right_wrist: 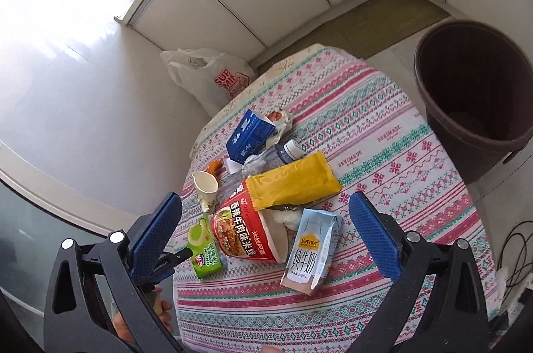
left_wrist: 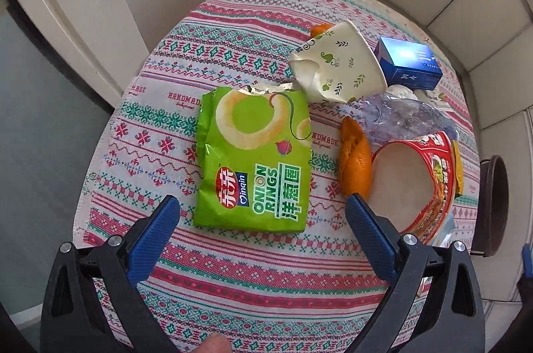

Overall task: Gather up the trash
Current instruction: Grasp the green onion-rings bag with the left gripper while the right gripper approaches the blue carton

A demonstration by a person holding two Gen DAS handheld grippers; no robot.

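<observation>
My left gripper (left_wrist: 263,203) is open, low over the table, its blue fingers either side of the bottom of a green onion-rings bag (left_wrist: 255,159). Right of the bag lie orange peel (left_wrist: 355,163), a red noodle bowl (left_wrist: 416,183) on its side, a crushed paper cup (left_wrist: 336,63), a clear plastic bottle (left_wrist: 403,116) and a blue carton (left_wrist: 408,64). My right gripper (right_wrist: 266,203) is open, higher up above the pile. Below it lie the noodle bowl (right_wrist: 246,226), a yellow wrapper (right_wrist: 293,179), a pale milk carton (right_wrist: 309,249) and the green bag (right_wrist: 203,251).
A dark brown bin (right_wrist: 473,96) stands beside the table on the right. A white plastic bag (right_wrist: 213,76) sits on the floor behind the round table with its patterned cloth (right_wrist: 383,126). White cabinets line the wall. Cables (right_wrist: 514,249) lie on the floor at right.
</observation>
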